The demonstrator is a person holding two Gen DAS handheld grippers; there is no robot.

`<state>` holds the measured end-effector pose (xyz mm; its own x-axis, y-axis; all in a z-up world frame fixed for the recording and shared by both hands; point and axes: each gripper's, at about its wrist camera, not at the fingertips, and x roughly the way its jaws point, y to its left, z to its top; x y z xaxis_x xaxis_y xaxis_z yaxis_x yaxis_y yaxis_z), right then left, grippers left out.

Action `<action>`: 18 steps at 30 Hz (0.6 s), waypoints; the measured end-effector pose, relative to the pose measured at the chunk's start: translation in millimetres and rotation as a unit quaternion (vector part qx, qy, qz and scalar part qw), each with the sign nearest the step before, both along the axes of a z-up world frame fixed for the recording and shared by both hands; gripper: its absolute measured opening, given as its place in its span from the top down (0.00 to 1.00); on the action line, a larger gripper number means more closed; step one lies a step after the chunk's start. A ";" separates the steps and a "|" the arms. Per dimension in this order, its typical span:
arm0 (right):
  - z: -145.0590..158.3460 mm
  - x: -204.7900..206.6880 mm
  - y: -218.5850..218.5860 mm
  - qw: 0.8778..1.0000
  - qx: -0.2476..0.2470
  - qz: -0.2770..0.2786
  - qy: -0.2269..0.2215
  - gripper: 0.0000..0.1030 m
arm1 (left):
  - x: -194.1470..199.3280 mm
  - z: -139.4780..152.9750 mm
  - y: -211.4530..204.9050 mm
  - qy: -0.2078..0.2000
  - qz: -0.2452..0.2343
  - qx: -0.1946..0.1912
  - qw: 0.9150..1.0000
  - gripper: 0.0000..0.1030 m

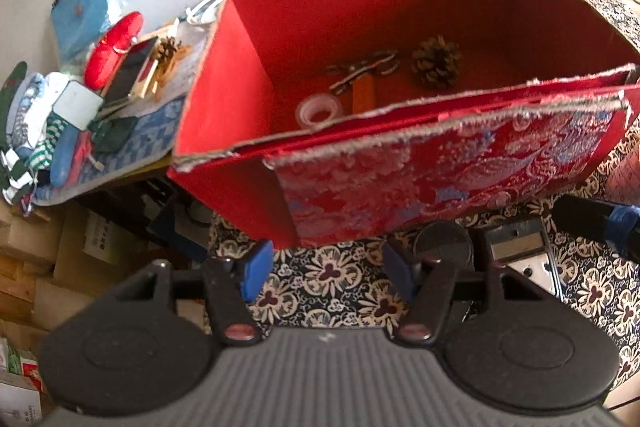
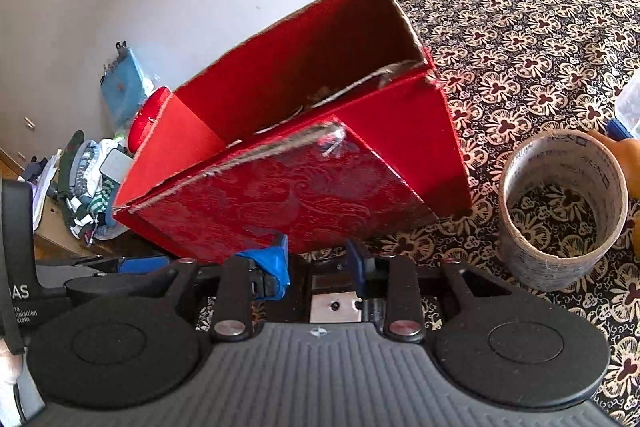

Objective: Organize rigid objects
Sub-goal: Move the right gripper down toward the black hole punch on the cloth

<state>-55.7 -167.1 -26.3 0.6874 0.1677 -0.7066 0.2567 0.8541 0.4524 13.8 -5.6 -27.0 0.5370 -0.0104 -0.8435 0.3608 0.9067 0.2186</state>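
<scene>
red box on patterned bench, both tools hovering empty in front of it.
left tool (image 1: 326, 269) stands wide, right tool (image 2: 318, 259) narrow, nothing held; red box (image 1: 248, 99) holds a pinecone (image 1: 436, 62), chain (image 1: 362, 67) and tape ring (image 1: 318, 111); a tape roll (image 2: 562, 211) stands just right of it.

Left gripper (image 1: 328, 273) at lower centre of left wrist view, pointing steeply down, blue pads wide apart, nothing between them. Right gripper (image 2: 318, 263) at lower centre of right wrist view, angled down, jaws narrowly parted, blue tape on left finger (image 2: 272, 267), a black and silver thing sits in the gap; pad contact unclear. Part of right gripper shows at right edge of left view.
</scene>
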 end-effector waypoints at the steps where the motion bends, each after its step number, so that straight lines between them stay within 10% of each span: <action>1: -1.5 0.4 -1.2 1.000 0.000 -0.002 0.003 0.85 | -0.1 -1.8 -0.7 0.003 -0.002 0.000 1.000 0.37; 18: -23.2 3.8 -11.7 0.999 0.012 -0.004 0.052 0.85 | -15.1 -39.5 21.8 0.075 -0.083 -0.108 0.988 0.37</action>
<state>-51.9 -178.8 -49.5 0.6116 0.1794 -0.7706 0.3107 0.8413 0.4424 -1.3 16.2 -66.5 0.3812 -0.2772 -0.8820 0.5224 0.8516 -0.0418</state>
